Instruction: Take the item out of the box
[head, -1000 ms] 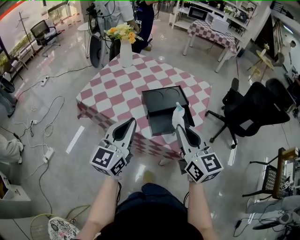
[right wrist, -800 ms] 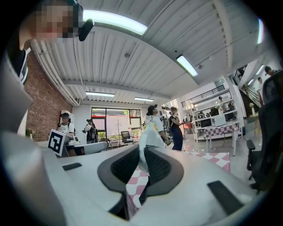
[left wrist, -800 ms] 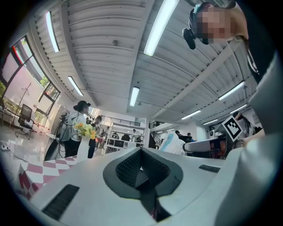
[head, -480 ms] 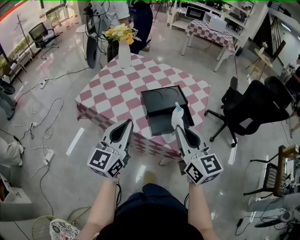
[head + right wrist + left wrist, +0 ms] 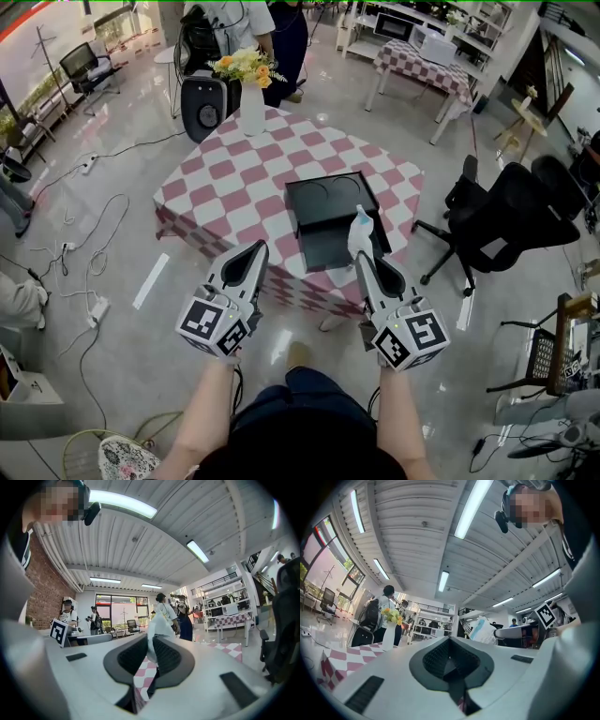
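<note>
Head view gives me the white pouch (image 5: 359,230) standing upright, clamped in the fingers of my right gripper (image 5: 362,259). It is out of the black box (image 5: 323,220) and seen against the box's right edge. My left gripper (image 5: 255,251) hangs near the box's front left corner, fingers together with nothing between them. The box lies open on the checked table (image 5: 225,178), and a vase of flowers (image 5: 251,94) stands well behind it.

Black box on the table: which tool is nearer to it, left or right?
Right. In the head view, the right tool, shut on the white item, is at the right edge of the black box; the left tool is apart, off its left side.
</note>
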`<state>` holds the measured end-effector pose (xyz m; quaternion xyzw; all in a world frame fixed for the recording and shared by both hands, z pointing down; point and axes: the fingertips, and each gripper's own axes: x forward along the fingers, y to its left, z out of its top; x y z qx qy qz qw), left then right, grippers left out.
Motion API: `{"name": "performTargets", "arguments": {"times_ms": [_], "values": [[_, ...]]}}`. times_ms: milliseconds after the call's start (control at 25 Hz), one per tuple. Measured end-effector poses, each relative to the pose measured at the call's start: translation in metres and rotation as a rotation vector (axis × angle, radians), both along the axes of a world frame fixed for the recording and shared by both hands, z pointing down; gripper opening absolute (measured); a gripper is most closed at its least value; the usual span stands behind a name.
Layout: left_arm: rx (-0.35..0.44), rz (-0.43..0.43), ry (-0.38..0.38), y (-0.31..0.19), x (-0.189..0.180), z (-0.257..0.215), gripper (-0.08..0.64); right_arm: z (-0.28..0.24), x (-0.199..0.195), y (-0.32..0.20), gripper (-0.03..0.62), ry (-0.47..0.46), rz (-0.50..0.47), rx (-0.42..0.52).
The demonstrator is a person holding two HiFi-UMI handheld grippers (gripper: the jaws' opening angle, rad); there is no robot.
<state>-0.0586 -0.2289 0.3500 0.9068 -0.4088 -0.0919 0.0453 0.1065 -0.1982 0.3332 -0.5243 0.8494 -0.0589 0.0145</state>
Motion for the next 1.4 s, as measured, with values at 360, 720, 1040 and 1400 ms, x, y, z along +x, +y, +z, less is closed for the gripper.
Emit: {"name": "performTargets", "arguments": {"times_ms": [360,720,1040,1400], "values": [[-0.003,0.004,0.003,-0.003,0.002,0.004,0.012,0.004,0.0,-0.003,0.044,0.006,0.004,-0.001],[-0.01,0.012,0.003,-0.006,0.006,0.007,0.012,0.007,0.004,-0.004,0.044,0.008,0.013,-0.006],[-0.015,0.019,0.002,-0.01,0.013,0.011,0.012,0.011,0.01,-0.008,0.044,0.001,0.02,-0.013],[-0.024,0.02,0.002,-0.02,0.017,0.017,0.012,0.018,0.013,-0.017,0.044,-0.002,0.016,-0.021]]}}
